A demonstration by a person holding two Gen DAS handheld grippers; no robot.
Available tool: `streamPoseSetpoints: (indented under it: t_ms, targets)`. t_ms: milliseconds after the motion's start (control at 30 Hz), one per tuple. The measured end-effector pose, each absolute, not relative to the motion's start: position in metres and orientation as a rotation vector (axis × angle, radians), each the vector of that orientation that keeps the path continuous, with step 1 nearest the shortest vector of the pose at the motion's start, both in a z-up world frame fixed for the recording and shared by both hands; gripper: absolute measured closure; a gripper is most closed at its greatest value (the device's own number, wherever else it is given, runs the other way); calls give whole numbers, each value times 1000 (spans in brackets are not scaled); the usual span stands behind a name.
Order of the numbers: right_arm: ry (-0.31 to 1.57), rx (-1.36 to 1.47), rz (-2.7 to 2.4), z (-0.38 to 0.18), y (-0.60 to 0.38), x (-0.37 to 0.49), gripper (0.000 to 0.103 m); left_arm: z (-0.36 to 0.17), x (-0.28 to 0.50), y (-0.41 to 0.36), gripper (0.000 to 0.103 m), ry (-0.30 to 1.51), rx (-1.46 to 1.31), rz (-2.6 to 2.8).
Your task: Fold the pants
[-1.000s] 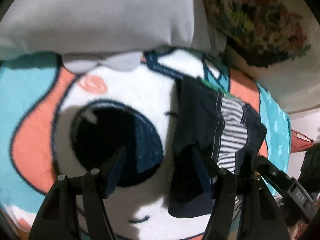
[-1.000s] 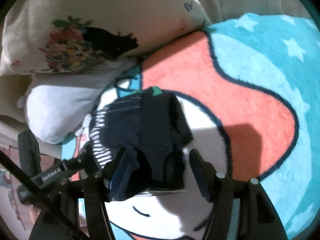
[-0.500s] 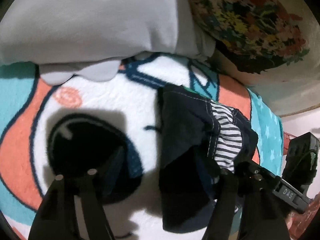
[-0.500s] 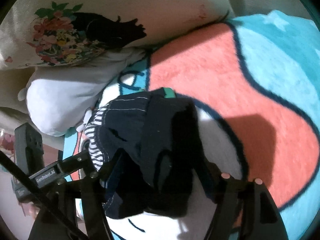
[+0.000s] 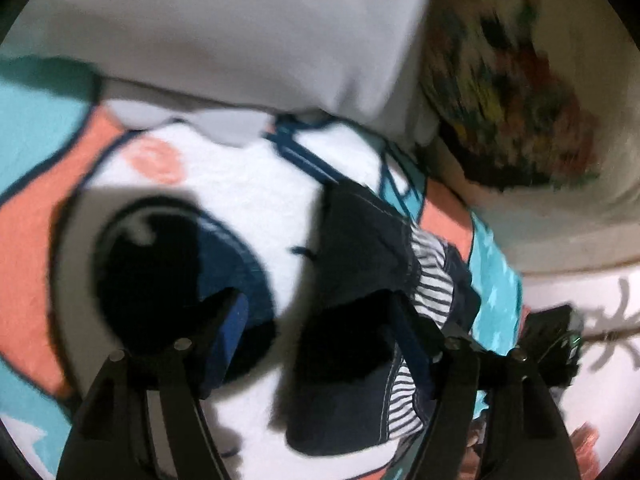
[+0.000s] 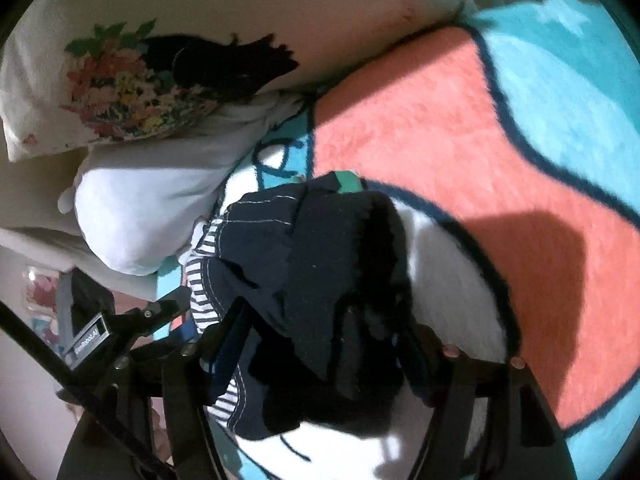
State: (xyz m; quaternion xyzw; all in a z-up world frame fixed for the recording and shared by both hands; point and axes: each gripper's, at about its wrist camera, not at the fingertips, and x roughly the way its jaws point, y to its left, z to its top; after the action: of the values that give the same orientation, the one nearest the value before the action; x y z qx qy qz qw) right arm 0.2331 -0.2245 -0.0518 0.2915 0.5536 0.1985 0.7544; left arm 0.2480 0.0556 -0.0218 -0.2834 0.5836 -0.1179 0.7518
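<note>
Now pants (image 6: 320,272) lie bunched, long axis running away; both jaws wide.

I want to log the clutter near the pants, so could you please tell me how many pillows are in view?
2. A floral-print pillow lies at the far edge of the blanket; a plain white pillow sits against it, beside the dark pants. Others may lie outside the frames.

**Both grippers low, jaws spread**

Left gripper (image 5: 316,320) angled down, fingers (image 5: 228,320) wide apart, right-hand finger against dark cloth. Right gripper (image 6: 320,340) alongside, jaws parted too, fingers (image 6: 228,332) straddling the bunched fabric.
</note>
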Motion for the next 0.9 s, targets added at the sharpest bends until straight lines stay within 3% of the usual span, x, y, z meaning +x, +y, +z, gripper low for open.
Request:
streamPoseSetpoints:
  t_ms: [100, 133, 167, 200, 233, 367, 900]
  targets:
    - [1204, 579, 435, -49, -215, 237, 28, -19, 249, 35, 30, 1245, -481, -242]
    - [1208, 579, 443, -50, -213, 238, 37, -17, 249, 31, 37, 1251, -459, -244]
    - [1215, 583, 447, -51, -212, 238, 50, -18, 249, 29, 64, 1255, -476, -266]
    - [1224, 597, 451, -52, -212, 237, 56, -18, 248, 29, 74, 1276, -518, -317]
    - [1223, 612, 458, -53, -212, 236, 64, -16, 246, 29, 75, 1280, -521, -321]
    - [1208, 631, 487, -41, -212, 223, 69, -2, 230, 28, 78, 1256, -472, -299]
    - [1204, 493, 451, -25, -198, 199, 68, -2, 210, 40, 79, 1237, -447, -189]
